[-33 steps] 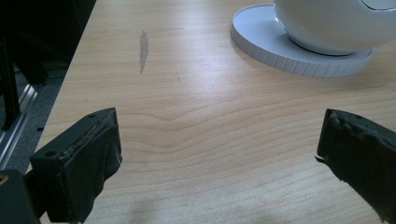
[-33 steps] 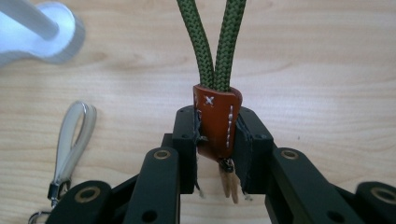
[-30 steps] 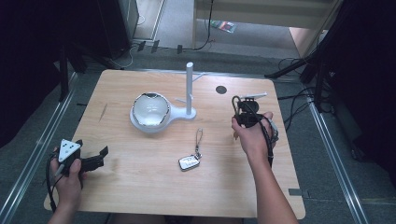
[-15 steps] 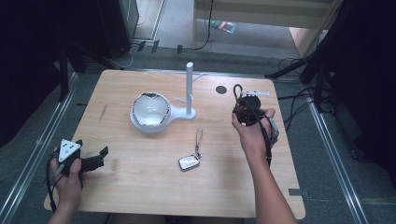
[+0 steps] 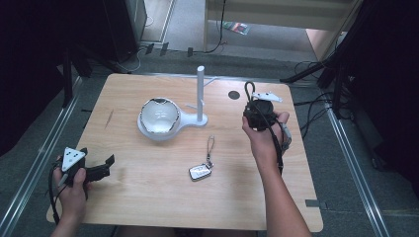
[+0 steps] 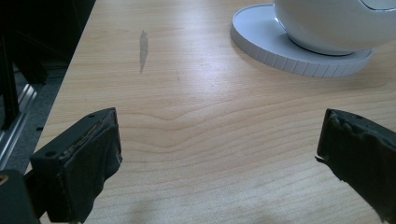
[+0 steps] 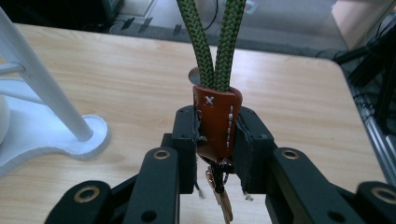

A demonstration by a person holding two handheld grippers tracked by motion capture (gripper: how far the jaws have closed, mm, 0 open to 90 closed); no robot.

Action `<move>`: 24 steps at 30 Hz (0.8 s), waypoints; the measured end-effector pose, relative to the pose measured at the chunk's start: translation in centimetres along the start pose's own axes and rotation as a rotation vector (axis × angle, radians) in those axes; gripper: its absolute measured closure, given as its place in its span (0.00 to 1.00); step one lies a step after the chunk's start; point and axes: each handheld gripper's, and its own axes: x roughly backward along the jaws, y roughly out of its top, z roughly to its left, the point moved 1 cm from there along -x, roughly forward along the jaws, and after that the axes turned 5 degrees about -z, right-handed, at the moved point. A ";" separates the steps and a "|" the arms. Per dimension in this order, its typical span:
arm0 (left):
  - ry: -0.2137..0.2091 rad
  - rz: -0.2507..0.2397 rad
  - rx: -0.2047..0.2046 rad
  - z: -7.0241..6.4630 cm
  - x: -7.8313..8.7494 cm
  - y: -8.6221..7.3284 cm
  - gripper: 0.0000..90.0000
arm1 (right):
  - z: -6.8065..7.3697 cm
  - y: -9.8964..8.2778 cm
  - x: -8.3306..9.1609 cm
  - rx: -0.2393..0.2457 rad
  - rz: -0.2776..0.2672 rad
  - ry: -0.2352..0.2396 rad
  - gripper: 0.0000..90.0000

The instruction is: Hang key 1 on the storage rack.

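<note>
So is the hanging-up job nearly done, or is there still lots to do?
Only partly done. The right gripper has already picked up the green cord keychain and holds it by its brown leather tab, loop up, near the white stand. Nothing hangs on the stand's peg yet. The car key lies on the table, untouched. The left gripper waits open near the white bowl.

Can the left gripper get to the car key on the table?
Probably yes. The left gripper is open and holds nothing, and bare table lies between it and the car key.
</note>
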 end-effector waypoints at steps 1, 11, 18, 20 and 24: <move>0.000 0.000 0.000 0.0 0.0 0.0 0.00 | 0.0 0.0 0.0 0.000 0.000 0.000 0.81; 0.000 0.001 0.001 0.0 0.0 0.0 0.00 | 0.6 0.9 -0.4 0.137 -0.117 0.040 0.80; -0.001 -0.001 0.000 0.0 0.0 0.0 0.00 | 1.6 1.5 -0.9 0.159 -0.131 0.113 0.80; 0.000 -0.001 -0.001 0.0 0.0 0.0 0.00 | 2.0 1.5 -1.1 0.173 -0.131 0.121 0.80; -0.001 0.000 0.000 0.0 0.0 0.0 0.00 | 2.2 1.6 -1.3 0.167 -0.126 0.143 0.80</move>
